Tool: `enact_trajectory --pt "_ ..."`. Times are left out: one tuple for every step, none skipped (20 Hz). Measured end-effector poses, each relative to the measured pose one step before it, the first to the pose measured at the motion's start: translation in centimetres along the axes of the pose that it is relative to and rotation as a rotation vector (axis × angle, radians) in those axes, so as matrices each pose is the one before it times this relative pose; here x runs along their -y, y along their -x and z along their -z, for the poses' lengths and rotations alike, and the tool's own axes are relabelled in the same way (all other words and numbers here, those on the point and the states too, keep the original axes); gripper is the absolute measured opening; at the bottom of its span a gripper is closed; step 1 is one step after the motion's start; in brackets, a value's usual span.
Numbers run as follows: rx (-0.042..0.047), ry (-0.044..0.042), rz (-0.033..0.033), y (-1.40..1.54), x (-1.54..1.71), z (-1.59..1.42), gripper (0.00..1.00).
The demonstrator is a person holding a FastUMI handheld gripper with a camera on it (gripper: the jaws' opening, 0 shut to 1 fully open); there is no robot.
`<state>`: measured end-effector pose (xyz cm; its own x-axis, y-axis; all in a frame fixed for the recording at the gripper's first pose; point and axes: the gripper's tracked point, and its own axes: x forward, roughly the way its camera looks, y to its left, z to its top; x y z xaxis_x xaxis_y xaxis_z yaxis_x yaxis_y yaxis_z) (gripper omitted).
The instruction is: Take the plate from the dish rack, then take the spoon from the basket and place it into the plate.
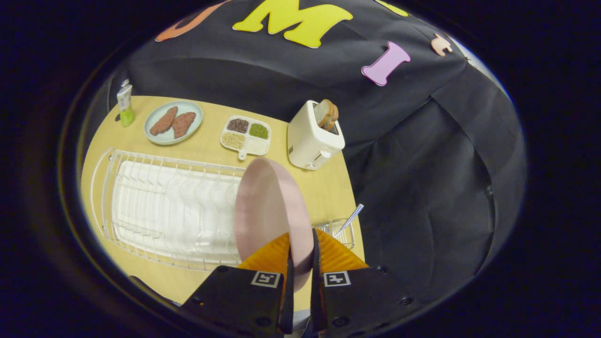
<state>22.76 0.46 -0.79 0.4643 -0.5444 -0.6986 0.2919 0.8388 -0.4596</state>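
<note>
We clamp gripper (300,256) on pink plate (270,211) rim, plate upright above dish rack (164,206). We tilt flat, set on table (324,188) short of basket (340,231).

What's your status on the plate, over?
Fingers shut on pink plate, held on edge above dish rack. Spoon in basket, untouched. Nothing blocking.

Well beyond the fingers on the bench (211,150): toaster (312,141) with bread (327,114), divided tray of grains (246,135), plate of patties (173,122), green tube (125,103).
</note>
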Motion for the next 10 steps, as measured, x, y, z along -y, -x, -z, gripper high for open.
enact_trajectory --pt "0.01592 -0.01667 -0.04275 0.415 0.475 0.922 0.20" --pt "0.01257 -0.01709 -0.04956 0.461 0.148 0.990 0.20" --pt "0.00842 -0.00719 -0.05984 0.387 -0.075 1.236 0.20" --pt "0.00059 -0.01186 -0.05997 0.466 -0.127 1.432 0.20" --pt "0.00412 -0.00890 -0.05953 0.437 -0.159 1.448 0.20" --pt "0.00293 -0.01674 -0.05705 0.301 -0.333 1.412 0.20" --pt "0.00681 -0.01443 -0.05520 0.093 -0.227 1.433 0.20" --pt "-0.00237 -0.01415 -0.04936 0.033 -0.166 1.561 0.20" --pt "-0.00052 -0.01954 -0.04837 -0.297 -0.147 1.493 0.20" --pt "-0.00222 -0.01312 -0.04330 -0.381 -0.171 1.473 0.20"
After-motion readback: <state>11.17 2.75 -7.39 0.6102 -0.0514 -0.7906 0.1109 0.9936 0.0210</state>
